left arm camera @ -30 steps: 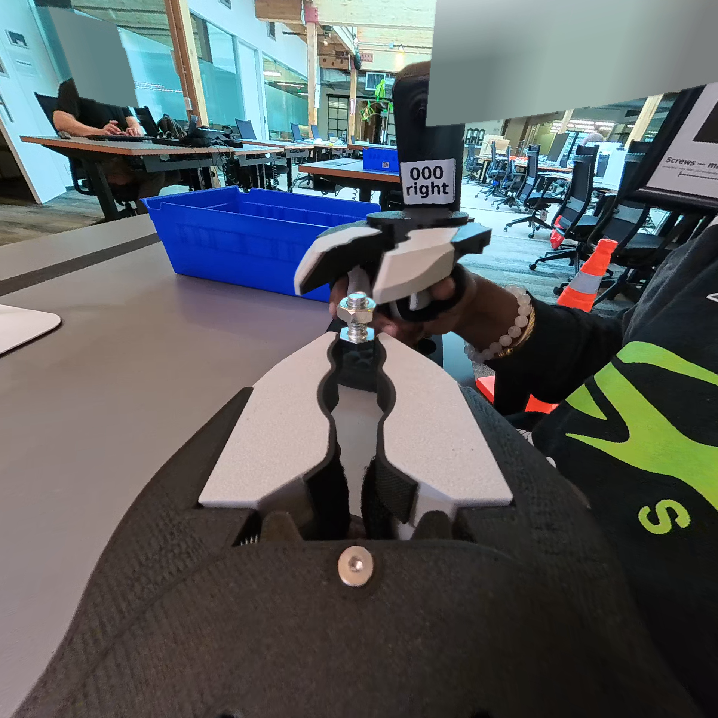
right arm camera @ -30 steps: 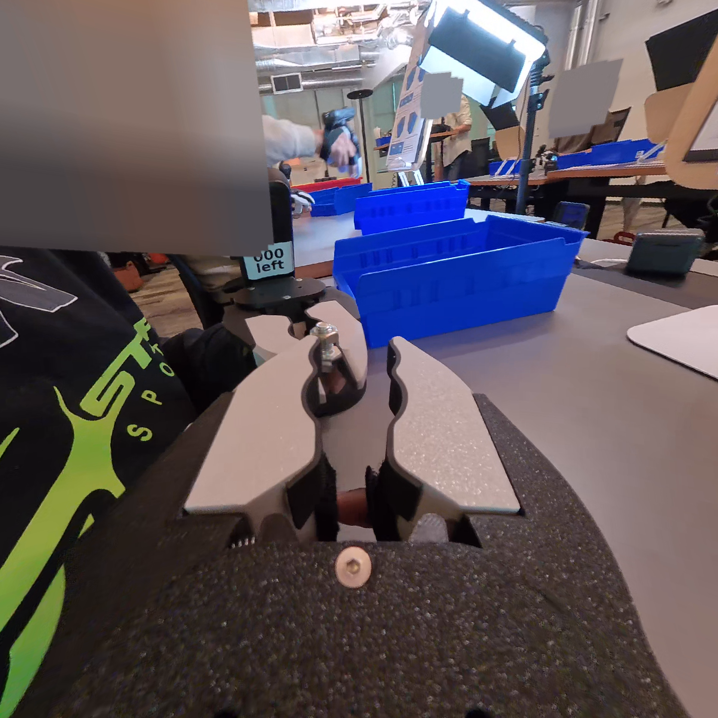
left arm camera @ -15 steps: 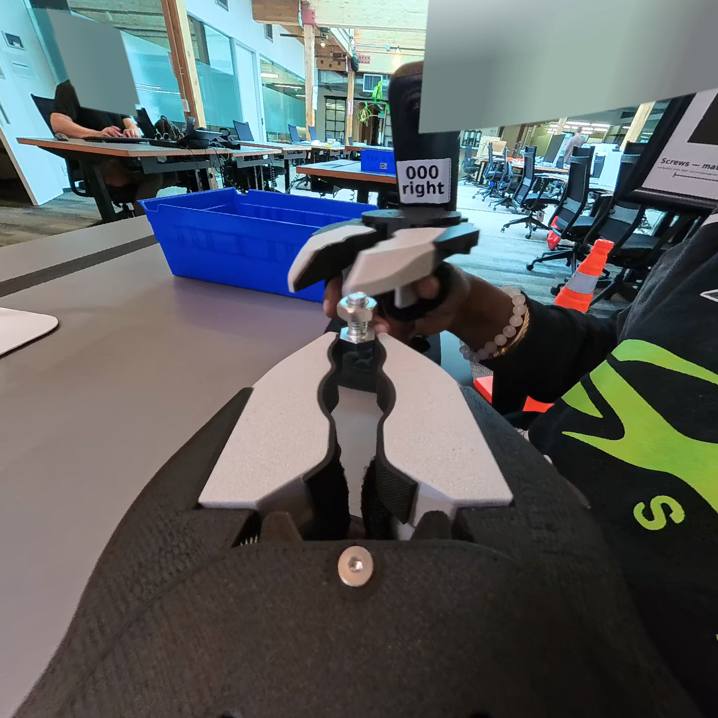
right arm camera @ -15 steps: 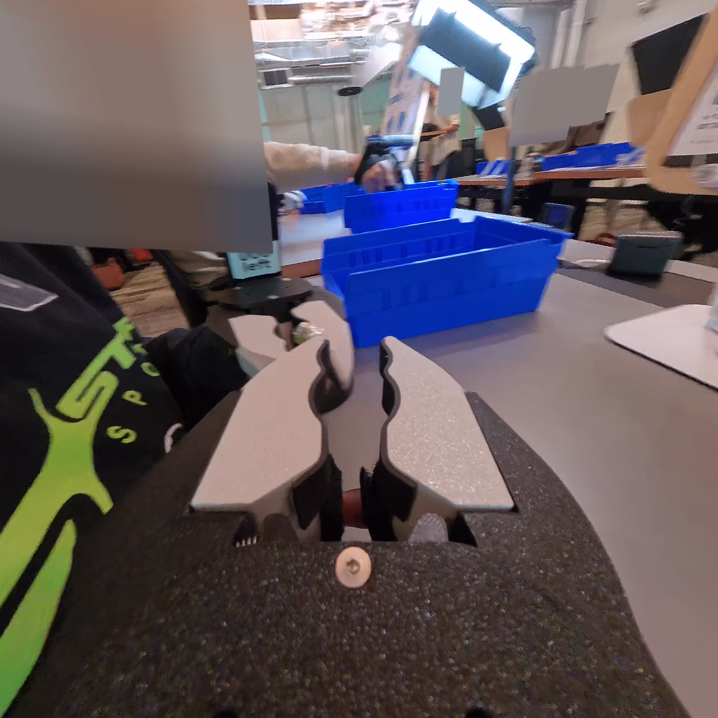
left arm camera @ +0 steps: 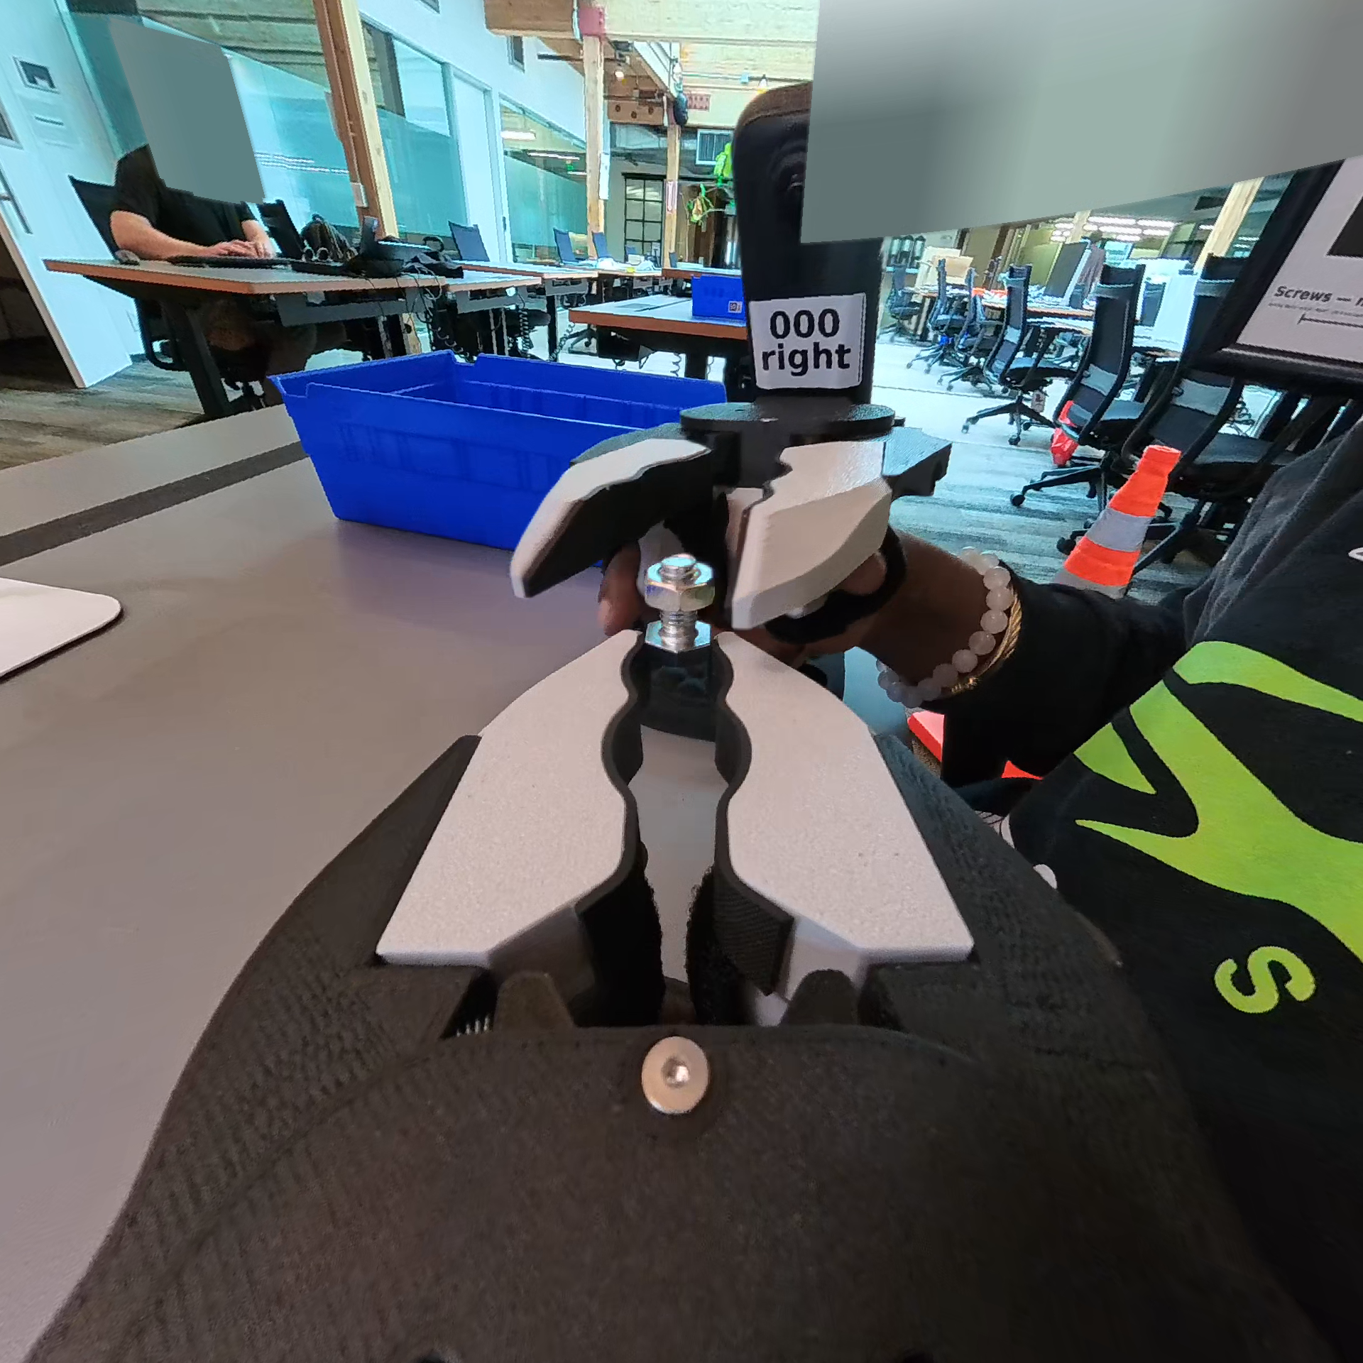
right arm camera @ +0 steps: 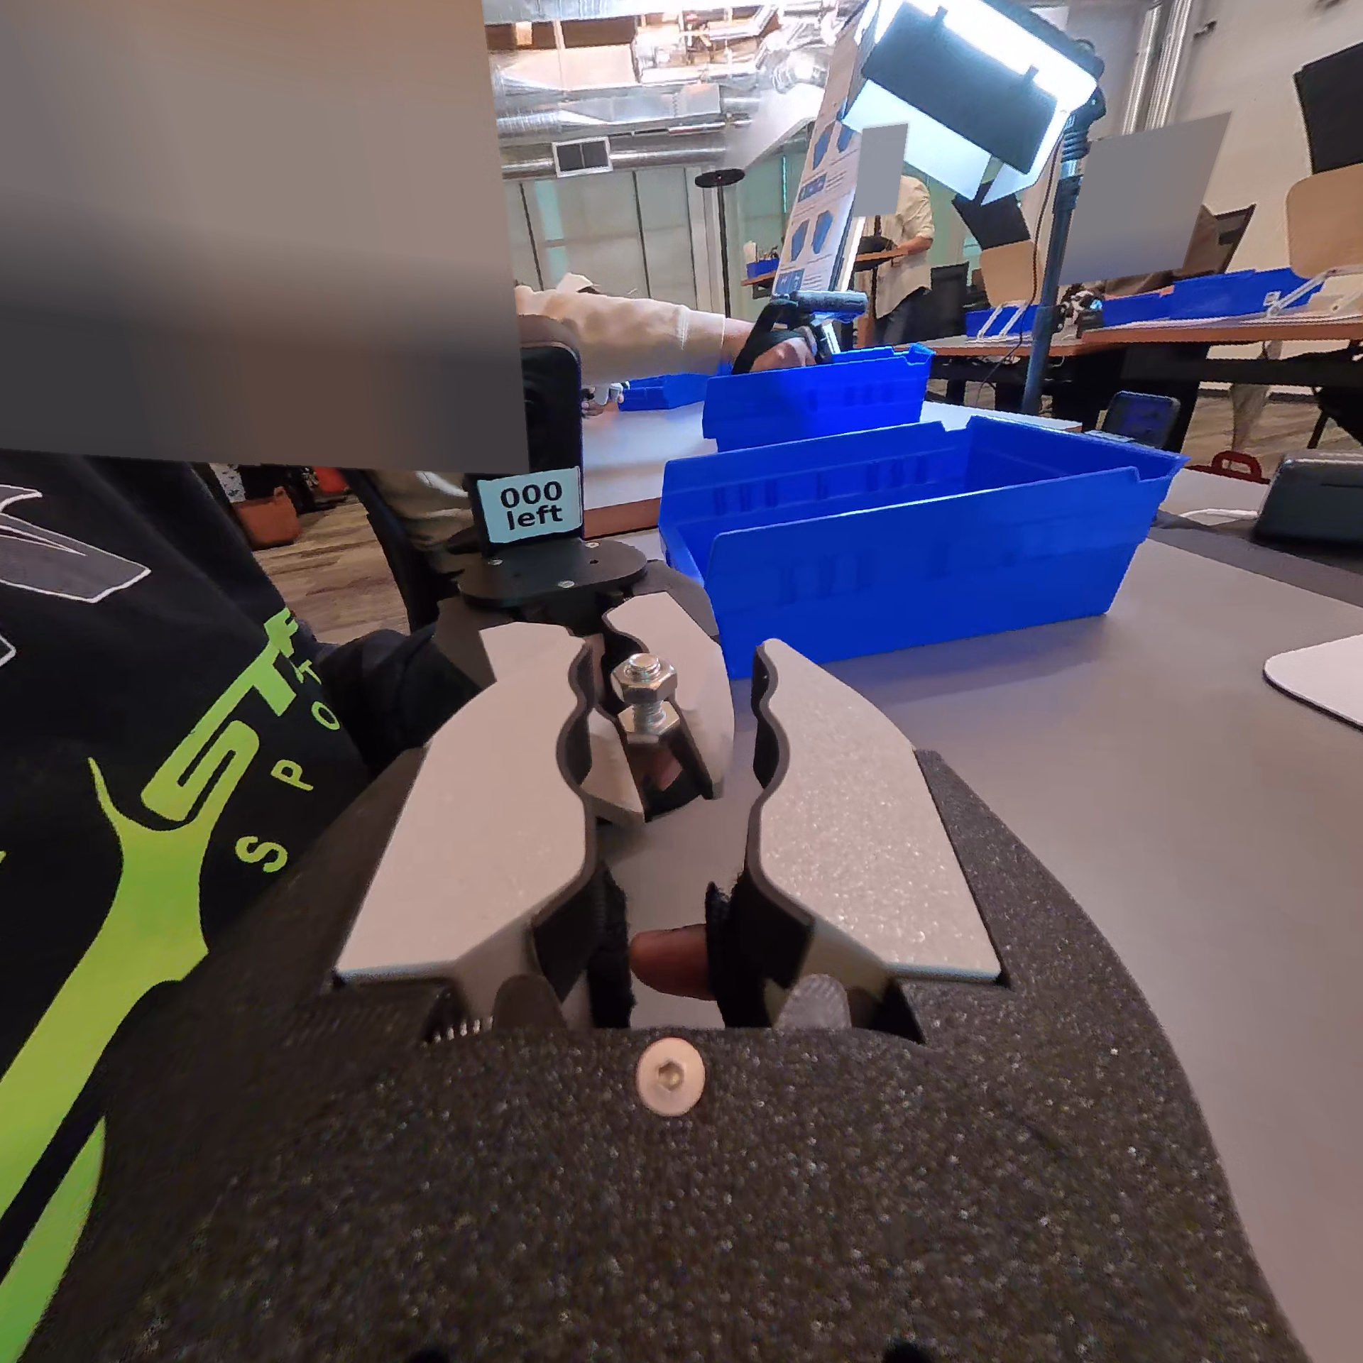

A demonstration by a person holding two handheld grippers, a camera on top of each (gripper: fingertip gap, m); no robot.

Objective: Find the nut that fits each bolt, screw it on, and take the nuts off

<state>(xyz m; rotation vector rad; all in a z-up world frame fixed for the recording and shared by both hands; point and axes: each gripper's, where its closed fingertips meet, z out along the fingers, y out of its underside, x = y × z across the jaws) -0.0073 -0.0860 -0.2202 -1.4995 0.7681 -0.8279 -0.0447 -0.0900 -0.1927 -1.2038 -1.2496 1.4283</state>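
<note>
A silver bolt [left arm camera: 675, 621] stands upright with its head clamped in my left gripper [left arm camera: 676, 647], which is shut on it. A silver hex nut [left arm camera: 678, 585] sits near the top of the thread. My right gripper [left arm camera: 628, 601] is open, with its jaws on either side of the nut and not touching it. In the right wrist view the nut [right arm camera: 647, 677] and bolt [right arm camera: 644, 717] show just left of the gap of my right gripper [right arm camera: 675, 664]. The left gripper [right arm camera: 656, 767] holds them from below.
A blue bin [left arm camera: 457, 457] stands on the grey table [left arm camera: 221, 737] behind the grippers; it also shows in the right wrist view [right arm camera: 922, 560]. A white pad [right arm camera: 1320, 678] lies at the table's side. The person's sleeve [left arm camera: 1106, 664] and an orange cone [left arm camera: 1121, 531] are close by. Both grippers' tips are close together, under 4 cm apart.
My right gripper swung and tilted about the bolt, then came back level with its jaws wider apart around the nut. The left gripper and the bolt stayed put.
</note>
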